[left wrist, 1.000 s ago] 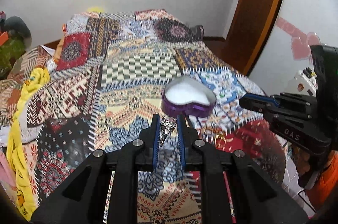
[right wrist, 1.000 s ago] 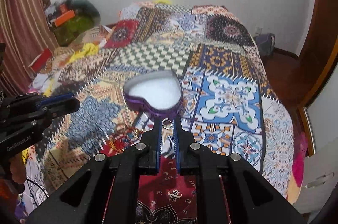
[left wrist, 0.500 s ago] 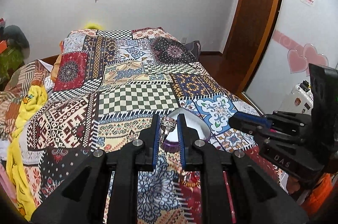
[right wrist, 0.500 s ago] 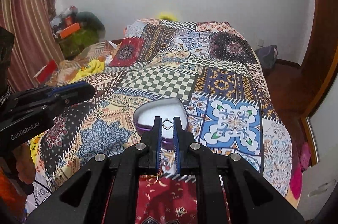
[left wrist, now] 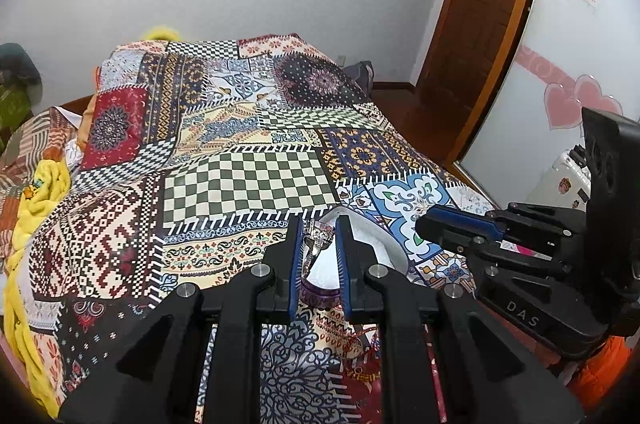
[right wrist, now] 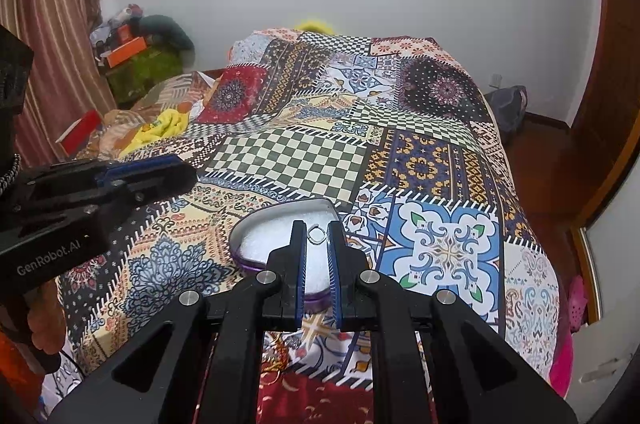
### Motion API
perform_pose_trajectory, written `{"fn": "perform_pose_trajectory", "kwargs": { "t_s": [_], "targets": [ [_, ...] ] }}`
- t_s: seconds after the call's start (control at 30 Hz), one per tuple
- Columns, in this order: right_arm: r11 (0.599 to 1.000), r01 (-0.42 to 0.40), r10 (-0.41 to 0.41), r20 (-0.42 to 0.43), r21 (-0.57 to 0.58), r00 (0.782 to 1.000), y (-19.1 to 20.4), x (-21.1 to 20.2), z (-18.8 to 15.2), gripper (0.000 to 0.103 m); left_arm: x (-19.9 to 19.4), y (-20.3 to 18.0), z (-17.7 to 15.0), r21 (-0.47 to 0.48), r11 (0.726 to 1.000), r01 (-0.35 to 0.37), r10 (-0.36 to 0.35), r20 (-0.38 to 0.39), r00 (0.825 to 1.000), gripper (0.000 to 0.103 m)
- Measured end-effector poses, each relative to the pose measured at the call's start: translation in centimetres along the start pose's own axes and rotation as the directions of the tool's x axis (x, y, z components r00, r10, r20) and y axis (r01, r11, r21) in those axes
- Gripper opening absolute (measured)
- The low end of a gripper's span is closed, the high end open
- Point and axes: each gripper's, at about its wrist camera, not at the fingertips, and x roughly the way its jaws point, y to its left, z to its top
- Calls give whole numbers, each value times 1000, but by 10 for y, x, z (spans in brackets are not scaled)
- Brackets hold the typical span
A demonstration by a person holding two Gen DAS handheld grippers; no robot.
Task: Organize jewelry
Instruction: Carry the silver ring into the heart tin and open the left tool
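Above the heart box (left wrist: pixel 384 244), each hand-held gripper (left wrist: pixel 319 236) (right wrist: pixel 317 234) clamped on a ring (left wrist: pixel 318 238) (right wrist: pixel 317 235).

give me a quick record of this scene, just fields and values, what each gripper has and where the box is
surface: patchwork bedspread
container: heart-shaped box, purple wall, white lining, open, on the bedspread
left hand-held gripper: shut on ornate silver ring, above the box
right hand-held gripper: shut on small thin ring, above the box
loose jewelry: red and gold pieces on the bedspread, nearer than the box
box contents: none visible
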Motion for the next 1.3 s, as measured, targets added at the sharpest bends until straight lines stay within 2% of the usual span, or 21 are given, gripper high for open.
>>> {"fn": "perform_pose_trajectory", "kwargs": {
  "t_s": [0.33,0.73,1.3],
  "targets": [
    [998,-55,54,-79,-14,995,0,29,0,9,38,2,-1,17,999,33,-31,-86,996,15],
    [994,-113,110,-167,-6,980,-11,49,-7,9,69,6,-7,9,997,76,-73,-185,980,15],
    [993,-109,98,-198,-47,975,-5,57,-7,9,63,9,-5,3,999,48,-47,-173,984,15]
  ]
}}
